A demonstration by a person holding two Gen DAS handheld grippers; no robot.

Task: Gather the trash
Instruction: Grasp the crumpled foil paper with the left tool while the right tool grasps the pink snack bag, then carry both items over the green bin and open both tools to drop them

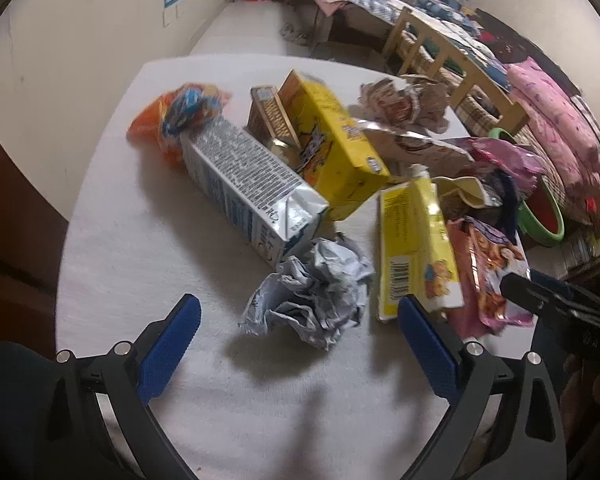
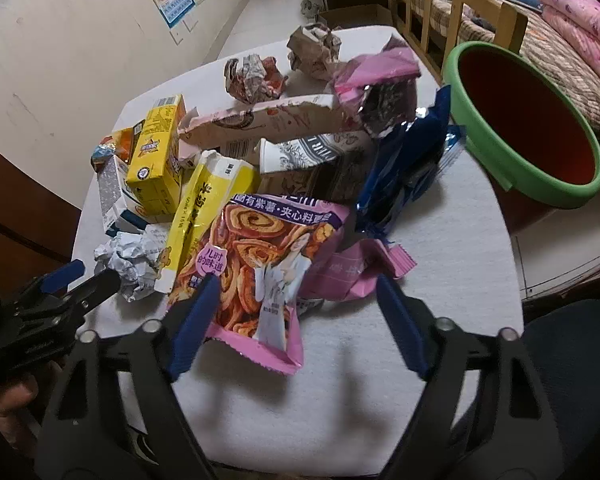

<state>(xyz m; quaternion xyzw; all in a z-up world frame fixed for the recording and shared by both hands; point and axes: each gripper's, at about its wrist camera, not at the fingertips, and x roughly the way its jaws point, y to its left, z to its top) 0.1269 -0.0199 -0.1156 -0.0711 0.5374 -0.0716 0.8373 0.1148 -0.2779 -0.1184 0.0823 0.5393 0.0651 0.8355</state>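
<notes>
Trash is piled on a white table (image 1: 132,264). A crumpled grey-white paper ball (image 1: 312,288) lies between the fingers of my left gripper (image 1: 300,304), which is open and clear of it. Behind it lie a white-and-blue milk carton (image 1: 252,188), a yellow box (image 1: 332,136) and a long yellow box (image 1: 416,248). My right gripper (image 2: 296,280) is open over a pink snack bag (image 2: 260,264); its left pad (image 2: 196,320) overlaps the bag's edge and the right pad stands apart. A dark blue wrapper (image 2: 404,176) lies behind.
A green basin (image 2: 456,64) with a red inside sits at the table's right edge. Crumpled wrappers (image 2: 252,76) and a torn carton (image 2: 260,120) lie at the back. A wooden bed rail (image 2: 452,4) and pink bedding stand beyond. A hand (image 2: 4,400) holds the left gripper.
</notes>
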